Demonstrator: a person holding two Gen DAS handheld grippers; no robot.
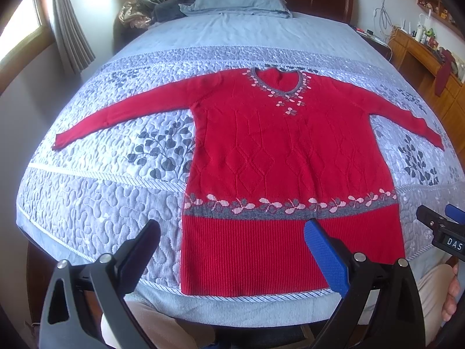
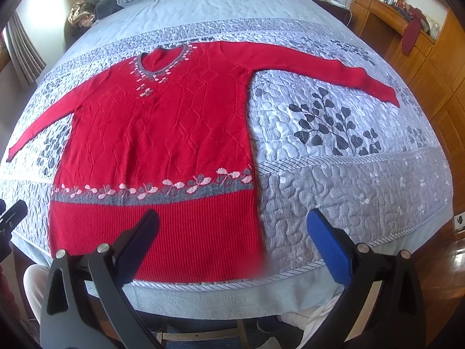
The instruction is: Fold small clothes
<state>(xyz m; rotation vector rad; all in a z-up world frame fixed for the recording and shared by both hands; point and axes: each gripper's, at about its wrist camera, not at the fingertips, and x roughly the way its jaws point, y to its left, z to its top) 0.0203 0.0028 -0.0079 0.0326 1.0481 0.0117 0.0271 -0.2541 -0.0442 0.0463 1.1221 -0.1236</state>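
Note:
A red knit sweater [image 1: 279, 151] [image 2: 162, 128] lies flat and face up on the bed, both sleeves spread out sideways, collar toward the pillow. A grey band with pink flowers runs above its ribbed hem. My left gripper [image 1: 232, 232] hangs open above the hem's left half, nothing between its fingers. In the right wrist view my right gripper [image 2: 232, 226] is open too, over the hem's right corner, and holds nothing. The right gripper's tip [image 1: 436, 224] shows at the left wrist view's right edge.
The bed carries a grey-blue quilted cover [image 1: 101, 209] [image 2: 363, 192] with leaf prints. A pillow [image 1: 238, 3] and a heap of dark clothes [image 1: 151, 8] lie at the headboard. A wooden cabinet [image 2: 421, 46] stands on the right; a curtained window [image 1: 35, 29] on the left.

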